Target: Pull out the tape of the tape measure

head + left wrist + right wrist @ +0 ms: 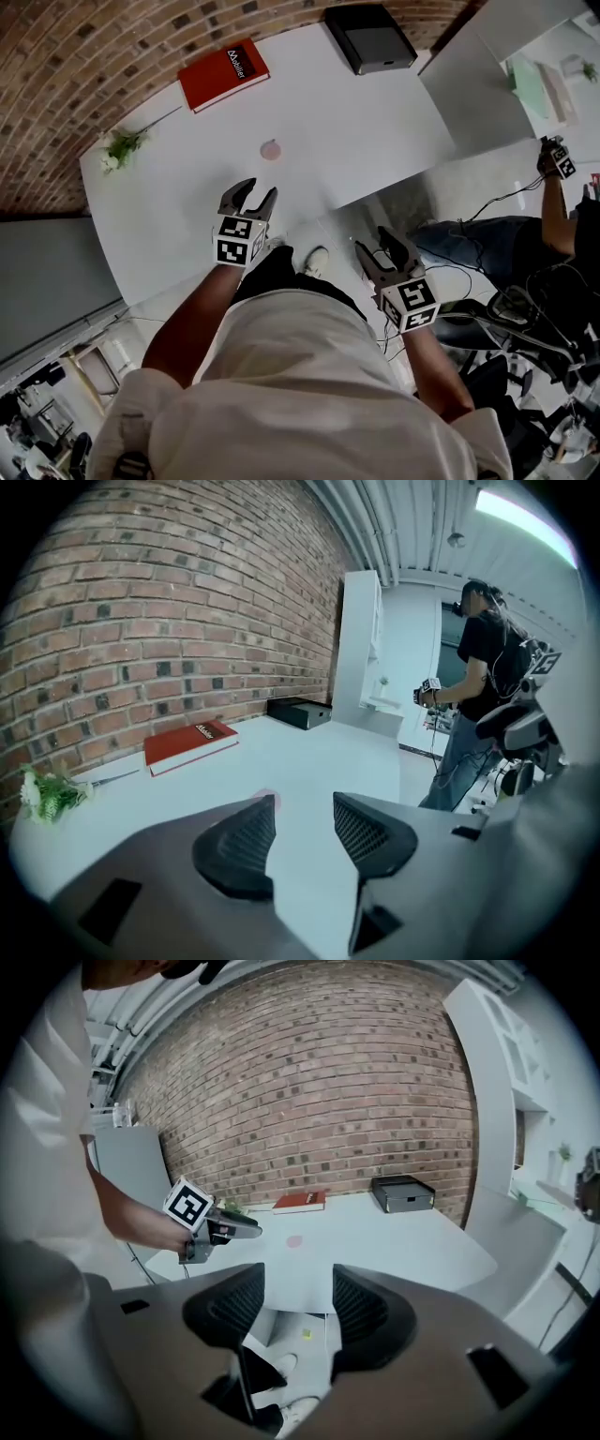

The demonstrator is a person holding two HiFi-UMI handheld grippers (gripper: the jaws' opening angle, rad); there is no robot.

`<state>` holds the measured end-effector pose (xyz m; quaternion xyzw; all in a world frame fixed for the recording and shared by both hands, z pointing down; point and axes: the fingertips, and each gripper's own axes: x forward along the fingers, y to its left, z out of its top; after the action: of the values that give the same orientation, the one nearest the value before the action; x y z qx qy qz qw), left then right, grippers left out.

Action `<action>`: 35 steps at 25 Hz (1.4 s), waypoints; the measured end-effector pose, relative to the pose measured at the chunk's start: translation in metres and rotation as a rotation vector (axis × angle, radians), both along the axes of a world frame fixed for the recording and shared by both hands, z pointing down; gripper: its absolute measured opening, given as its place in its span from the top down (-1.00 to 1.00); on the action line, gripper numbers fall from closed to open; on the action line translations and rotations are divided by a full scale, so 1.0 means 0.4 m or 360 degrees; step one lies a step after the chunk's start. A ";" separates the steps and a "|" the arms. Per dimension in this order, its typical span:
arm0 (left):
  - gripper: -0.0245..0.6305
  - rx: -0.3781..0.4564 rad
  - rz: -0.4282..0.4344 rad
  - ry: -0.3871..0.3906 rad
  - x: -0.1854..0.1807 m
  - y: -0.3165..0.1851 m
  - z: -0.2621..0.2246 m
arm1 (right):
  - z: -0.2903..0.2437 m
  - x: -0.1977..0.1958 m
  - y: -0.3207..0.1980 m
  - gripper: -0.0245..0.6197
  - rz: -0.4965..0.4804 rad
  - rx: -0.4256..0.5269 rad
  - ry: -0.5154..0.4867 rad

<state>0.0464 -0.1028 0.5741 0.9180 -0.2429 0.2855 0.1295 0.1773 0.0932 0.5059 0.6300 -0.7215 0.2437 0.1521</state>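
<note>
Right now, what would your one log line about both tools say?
left tool: open, empty, above table | right tool: open, empty, off table edge | pink round thing: on table, untouched

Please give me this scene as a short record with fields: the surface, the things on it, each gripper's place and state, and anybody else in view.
surface: white table beside a brick wall
on table: red book; black box; flower sprig; small pink round object, too small to identify
left gripper: above the table's near part, jaws apart, nothing between them
right gripper: off the table's near edge, jaws apart, nothing held
background: another person stands beyond the table
</note>
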 end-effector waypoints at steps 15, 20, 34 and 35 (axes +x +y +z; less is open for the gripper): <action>0.20 -0.0067 -0.0092 -0.0232 0.086 -0.191 0.199 | 0.009 -0.016 -0.138 0.20 -0.0041 -0.0170 -0.0010; 0.19 -0.0086 -0.0111 -0.0256 0.105 -0.231 0.245 | 0.023 -0.020 -0.186 0.20 -0.0079 -0.0214 -0.0002; 0.18 -0.0076 -0.0091 -0.0306 0.122 -0.242 0.288 | 0.037 -0.036 -0.239 0.21 -0.0120 -0.0255 -0.0019; 0.18 -0.0069 -0.0086 -0.0311 0.122 -0.242 0.288 | 0.039 -0.037 -0.240 0.21 -0.0126 -0.0257 -0.0020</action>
<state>0.0953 -0.1996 0.6894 0.8759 -0.2729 0.3753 0.1327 0.1624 -0.0029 0.5214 0.5850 -0.7249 0.2989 0.2074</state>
